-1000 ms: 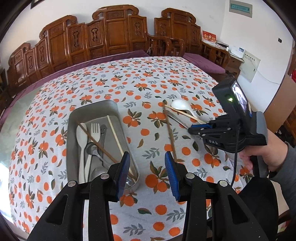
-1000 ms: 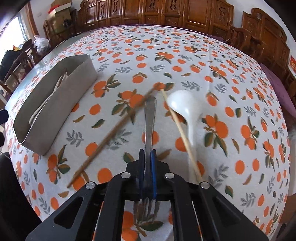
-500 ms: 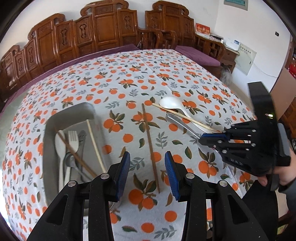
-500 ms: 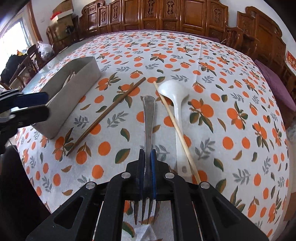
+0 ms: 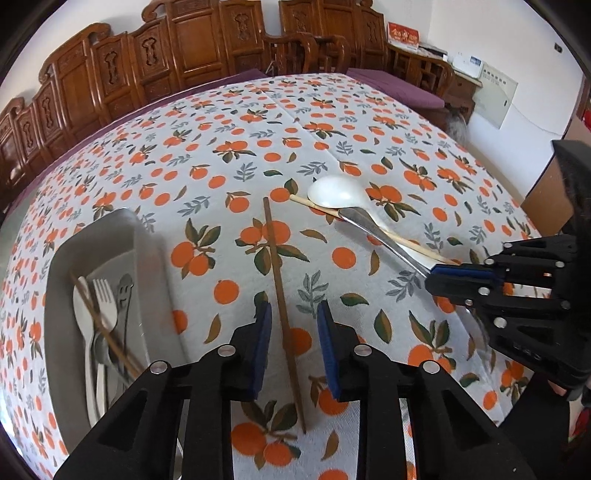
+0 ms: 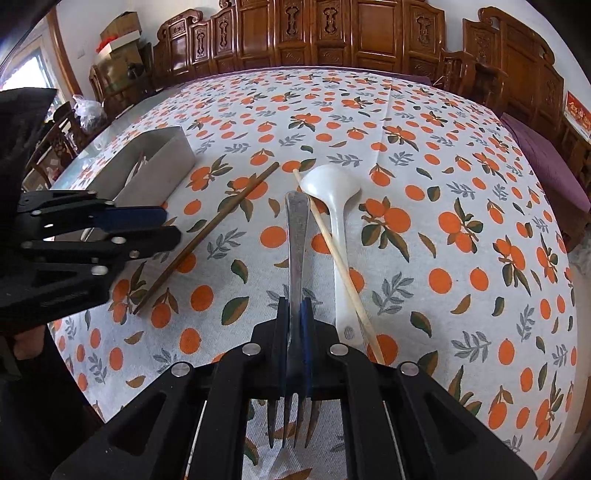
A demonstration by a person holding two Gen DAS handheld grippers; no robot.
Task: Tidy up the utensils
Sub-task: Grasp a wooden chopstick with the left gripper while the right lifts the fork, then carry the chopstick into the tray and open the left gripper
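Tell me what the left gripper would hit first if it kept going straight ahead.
Probably the dark brown chopstick: it lies between the open fingers of the left gripper, running forward along its line. How high the gripper sits is unclear.

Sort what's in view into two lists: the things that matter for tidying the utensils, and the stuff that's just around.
Job:
metal fork, clamped in the right gripper
dark chopstick, between the open left gripper fingers
pale chopstick
white spoon
metal tray, already holding cutlery

Just around:
carved wooden chairs
orange-print tablecloth
cardboard boxes
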